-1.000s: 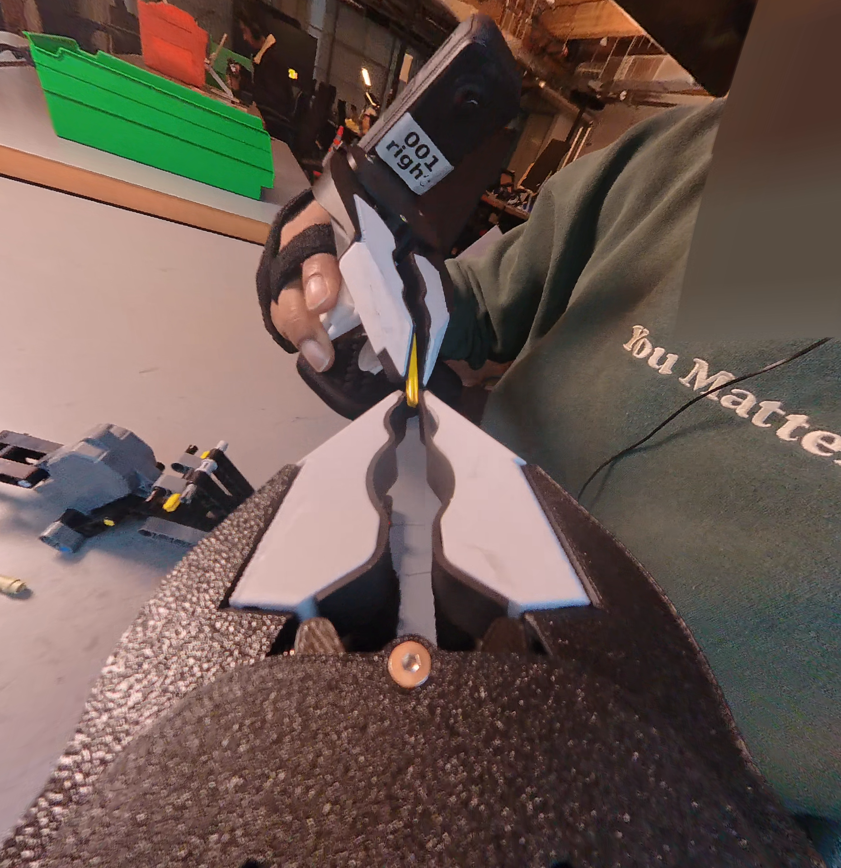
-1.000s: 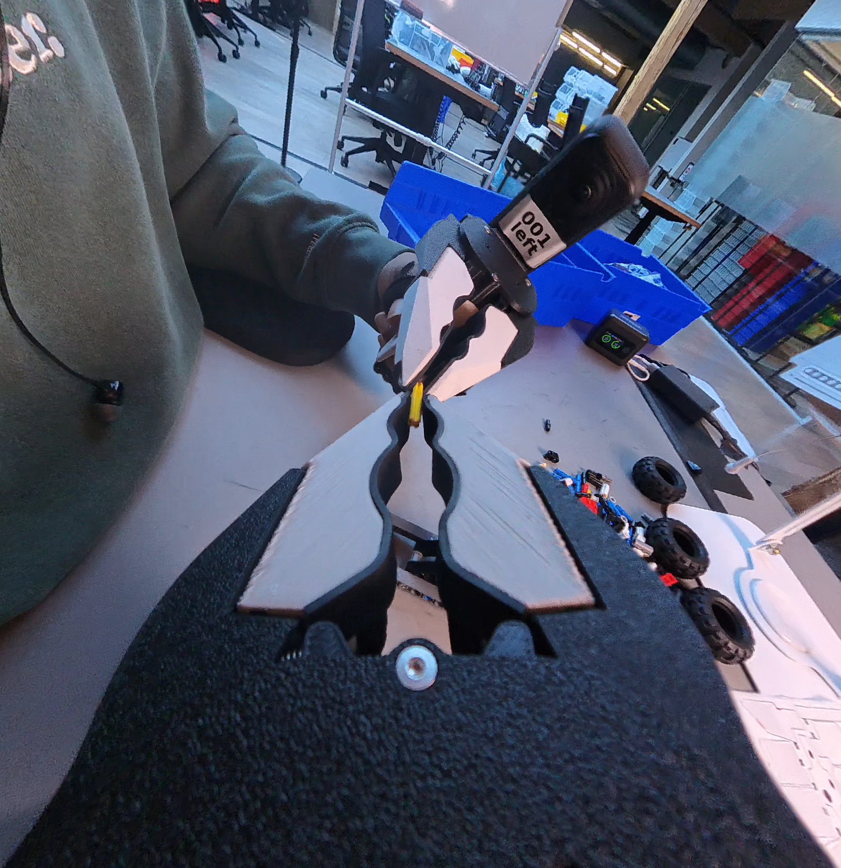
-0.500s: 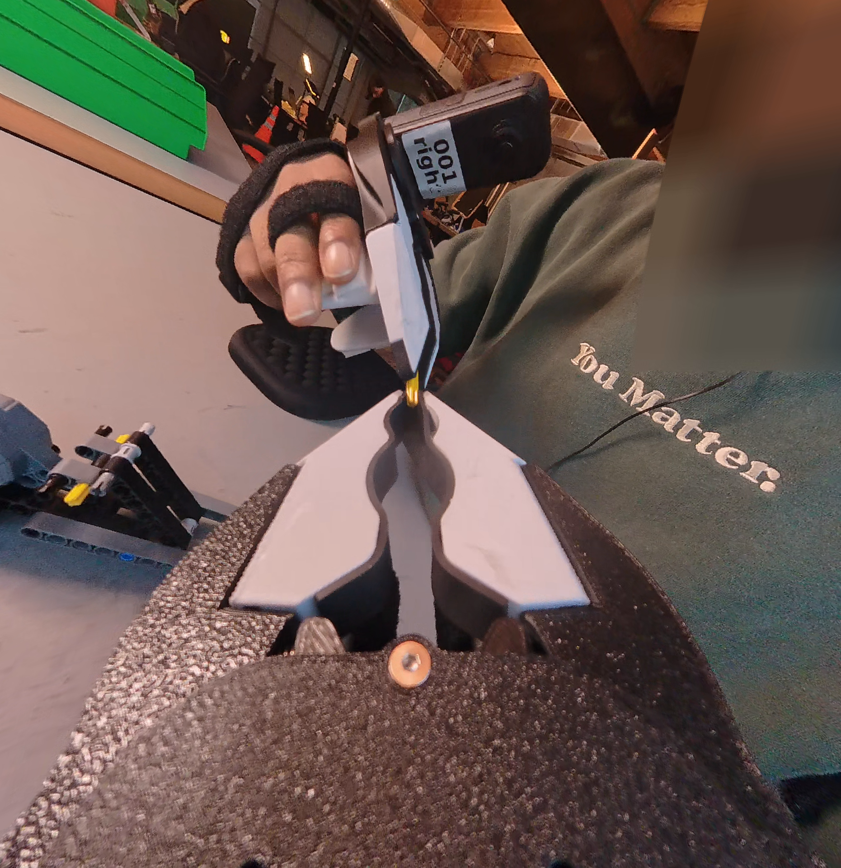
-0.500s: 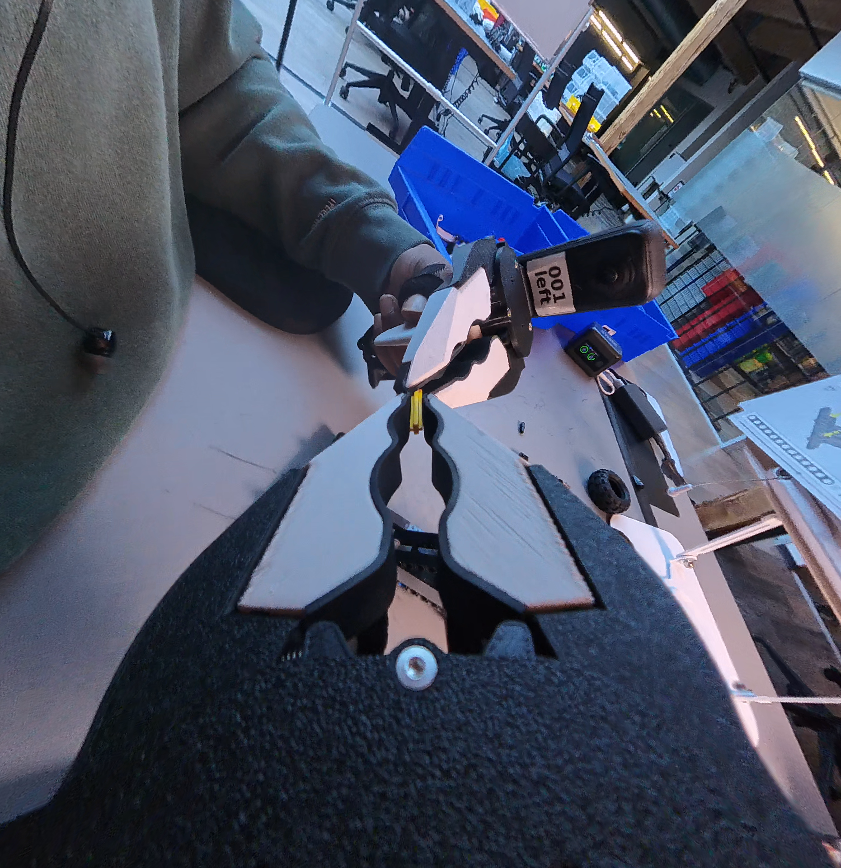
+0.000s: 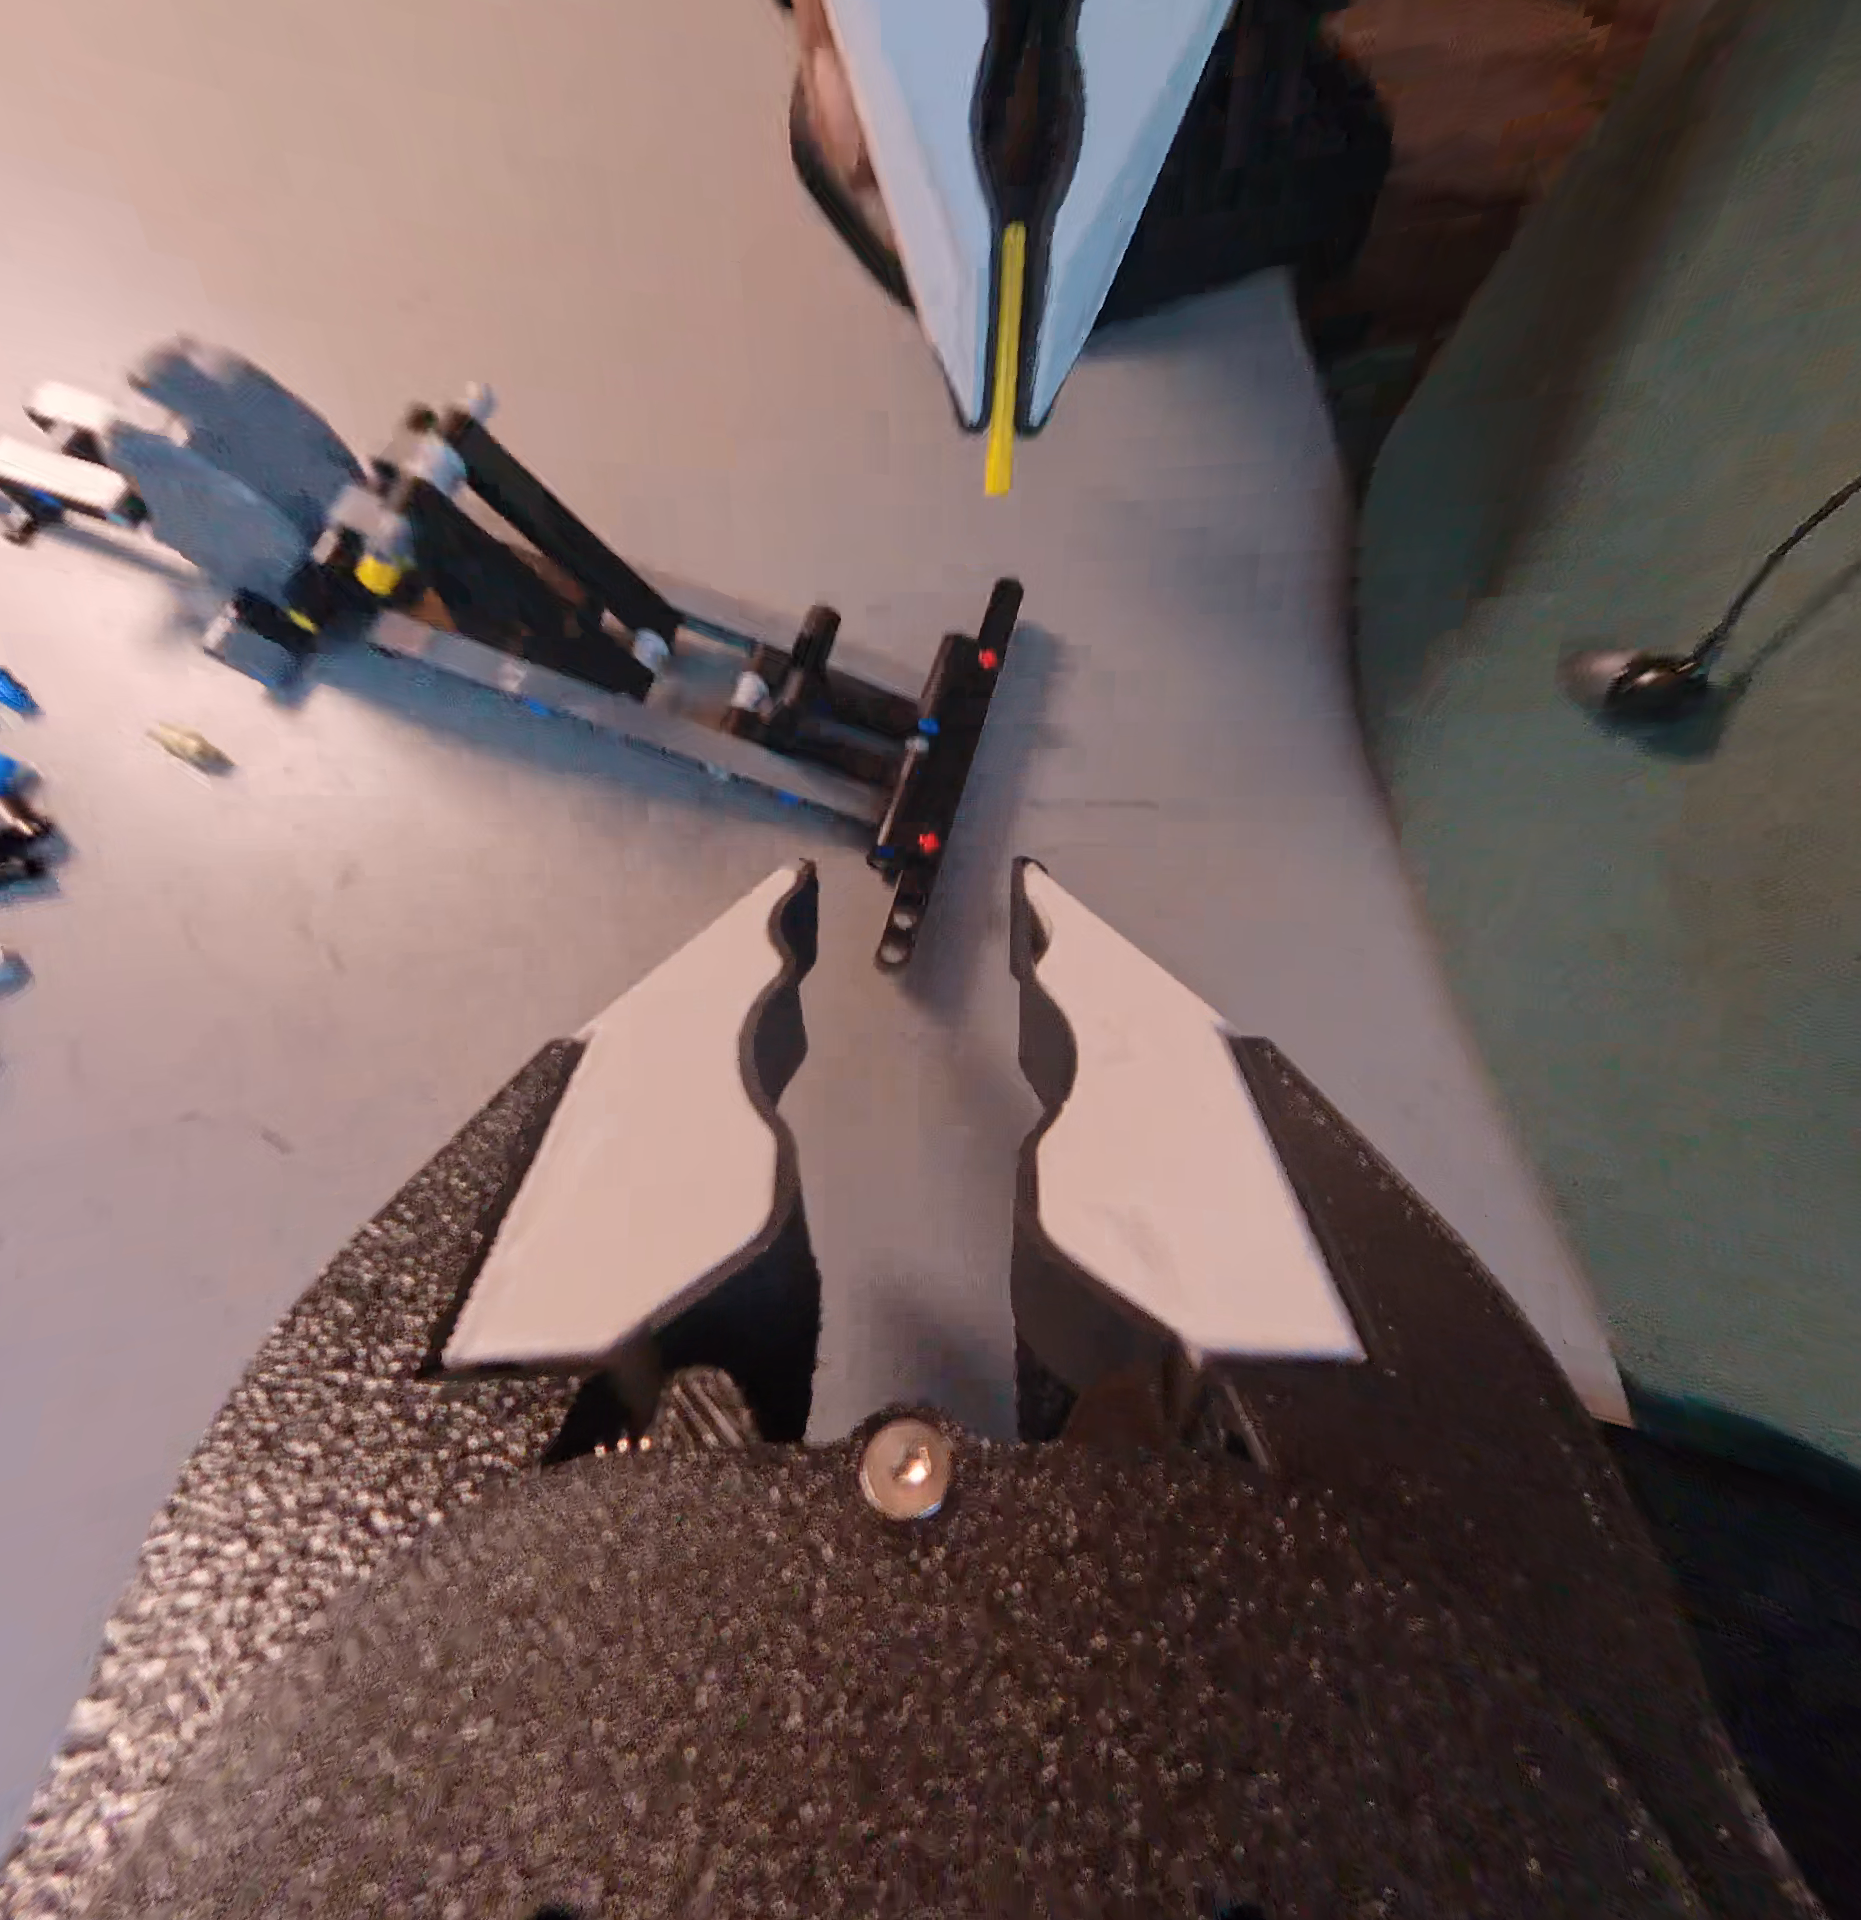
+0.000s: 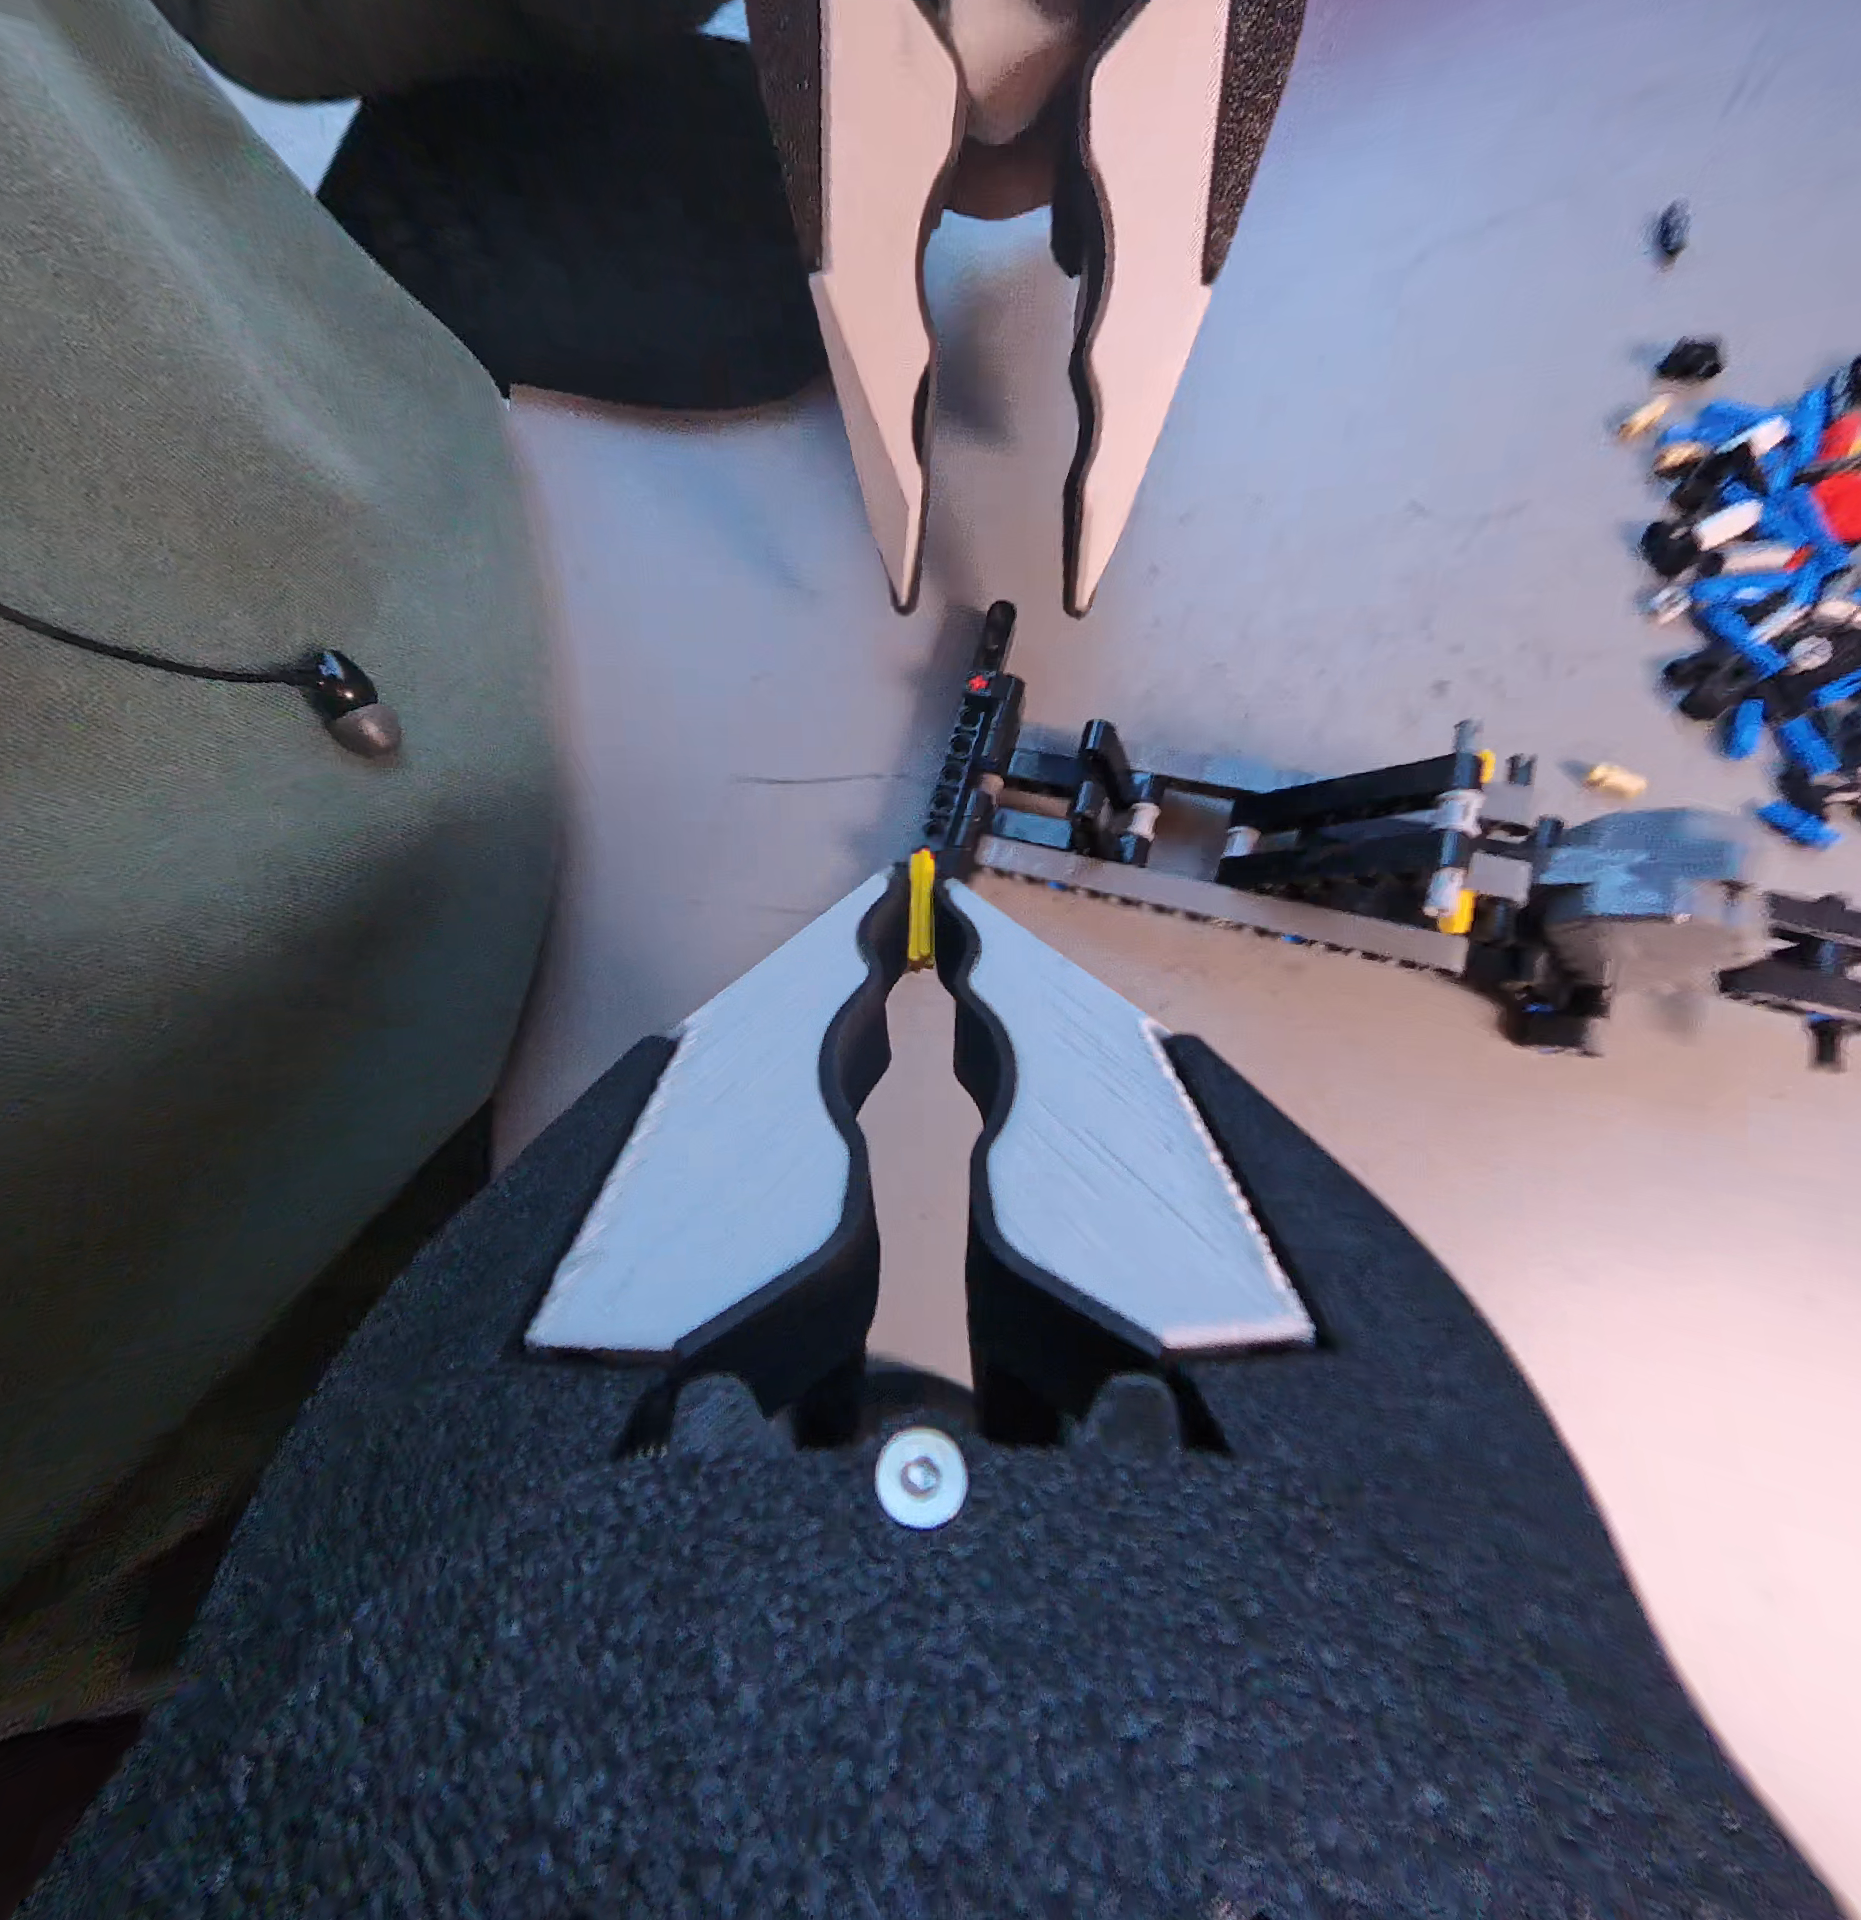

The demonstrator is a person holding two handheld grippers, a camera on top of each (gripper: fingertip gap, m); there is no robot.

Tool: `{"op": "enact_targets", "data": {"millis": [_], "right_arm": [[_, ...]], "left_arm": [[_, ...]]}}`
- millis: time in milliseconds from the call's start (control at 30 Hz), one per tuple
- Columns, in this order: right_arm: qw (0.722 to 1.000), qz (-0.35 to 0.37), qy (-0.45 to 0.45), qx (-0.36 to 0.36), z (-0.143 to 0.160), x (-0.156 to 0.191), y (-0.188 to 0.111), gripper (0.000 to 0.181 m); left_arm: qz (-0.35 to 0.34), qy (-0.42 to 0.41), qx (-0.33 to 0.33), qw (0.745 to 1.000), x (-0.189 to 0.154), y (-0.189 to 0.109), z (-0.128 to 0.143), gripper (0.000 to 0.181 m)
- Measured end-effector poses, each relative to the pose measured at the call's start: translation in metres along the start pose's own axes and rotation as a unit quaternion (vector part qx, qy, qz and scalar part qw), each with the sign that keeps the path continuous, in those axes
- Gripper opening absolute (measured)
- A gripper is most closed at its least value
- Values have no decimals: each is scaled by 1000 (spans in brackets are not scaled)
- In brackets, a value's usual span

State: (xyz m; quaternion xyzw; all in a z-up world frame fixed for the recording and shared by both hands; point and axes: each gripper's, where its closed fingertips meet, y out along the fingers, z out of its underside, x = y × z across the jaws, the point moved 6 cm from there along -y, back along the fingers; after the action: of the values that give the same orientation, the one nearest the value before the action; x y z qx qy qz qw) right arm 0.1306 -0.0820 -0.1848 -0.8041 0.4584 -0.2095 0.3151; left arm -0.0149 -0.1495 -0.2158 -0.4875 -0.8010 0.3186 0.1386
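Yellow axle [image 6: 920, 921] sits at frame centre, pinched between the tips of the right gripper [image 6: 918, 883]. Facing it from the top, the left gripper [image 6: 990, 608] gapes empty above the black brick frame [image 6: 1217, 821] on the table [image 6: 1425, 1195].

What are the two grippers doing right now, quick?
Left gripper: open, holding nothing, above the black beam.
Right gripper: shut on the yellow axle.
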Motion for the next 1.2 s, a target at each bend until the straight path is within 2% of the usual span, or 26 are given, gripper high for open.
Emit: {"op": "enact_targets", "data": {"millis": [100,167,233,400,867,1200], "right_arm": [[998,-3,23,50,-1,6,9,2],[996,4,23,88,1,8,14,2],[992,7,29,125,5,10,16,2],[979,22,29,203,15,14,15,2],[959,34,20,281,8,12,13,2],[945,21,-36,324,4,11,17,2]], "left_arm": [[-2,-4,47,999,-5,21,10,27],[-17,9,54,998,-9,27,4,14],[-24,17,59,998,-15,33,-2,8],[-35,13,48,998,-24,47,-11,7],[-46,6,29,998,-26,50,-11,7],[-39,3,24,999,-25,50,-10,7]]}}
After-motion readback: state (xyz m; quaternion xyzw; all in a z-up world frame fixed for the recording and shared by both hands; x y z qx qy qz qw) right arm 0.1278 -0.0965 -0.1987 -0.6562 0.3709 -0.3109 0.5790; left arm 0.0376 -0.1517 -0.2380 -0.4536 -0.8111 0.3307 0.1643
